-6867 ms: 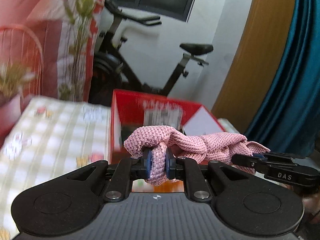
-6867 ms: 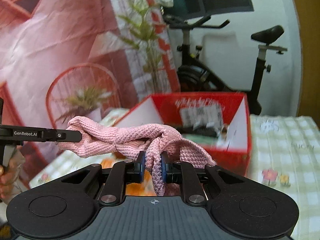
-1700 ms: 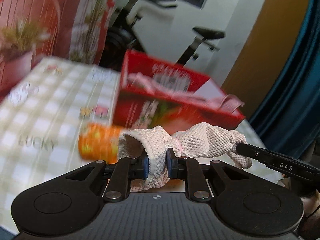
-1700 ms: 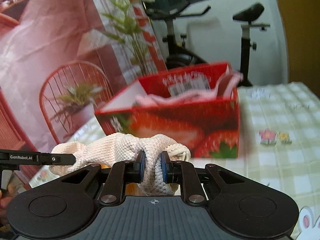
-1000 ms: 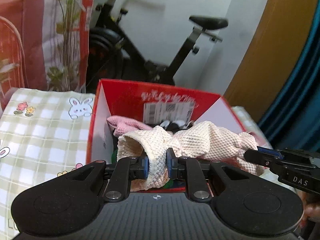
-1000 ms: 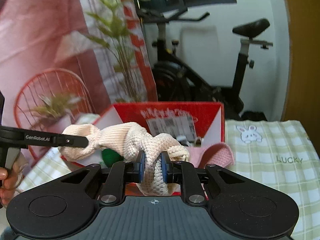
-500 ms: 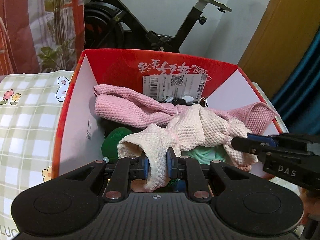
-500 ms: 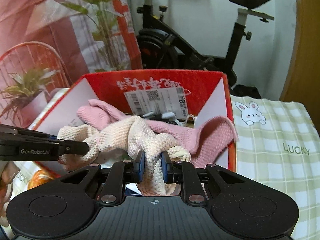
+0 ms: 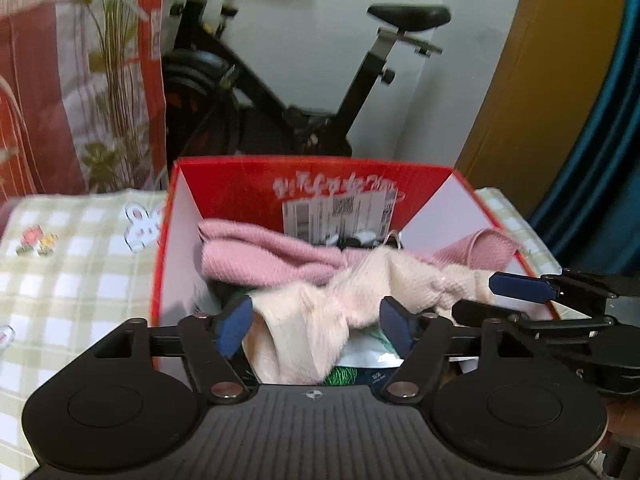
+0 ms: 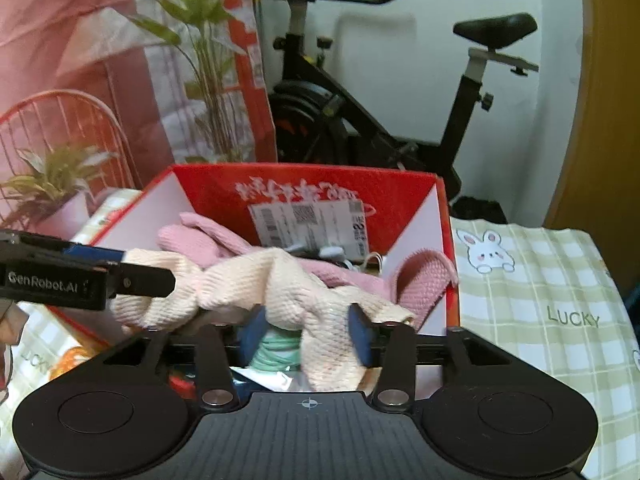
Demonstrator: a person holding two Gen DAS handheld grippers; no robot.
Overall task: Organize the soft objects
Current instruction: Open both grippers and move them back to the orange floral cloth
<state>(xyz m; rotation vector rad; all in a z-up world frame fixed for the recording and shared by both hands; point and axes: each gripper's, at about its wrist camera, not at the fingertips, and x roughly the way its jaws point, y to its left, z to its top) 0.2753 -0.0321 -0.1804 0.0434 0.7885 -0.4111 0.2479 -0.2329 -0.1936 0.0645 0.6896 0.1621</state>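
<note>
A cream knitted cloth (image 9: 412, 280) lies over a pink cloth (image 9: 260, 256) inside the red cardboard box (image 9: 240, 196). My left gripper (image 9: 316, 322) hangs over the box's near edge. Its jaws are opening and the cream cloth's end droops loose between the blue pads. In the right wrist view the same cream cloth (image 10: 280, 280) sags between my right gripper (image 10: 306, 336), whose jaws are also opening. The pink cloth (image 10: 192, 240) hangs over the wall of the box (image 10: 400, 192). Each gripper shows in the other's view: the right gripper (image 9: 494, 300) and the left gripper (image 10: 148, 268).
The box stands on a green checked tablecloth (image 10: 540, 288) with rabbit prints. Green items (image 10: 276, 350) lie deeper in the box. An exercise bike (image 9: 320, 92) stands behind it, a plant (image 10: 208, 80) at the back left, and a teal curtain (image 9: 600, 140) on the right.
Half a second ago both grippers were shut on the cream cloth over the box. Now both pairs of jaws stand apart and the cloth has slackened onto the pink cloth.
</note>
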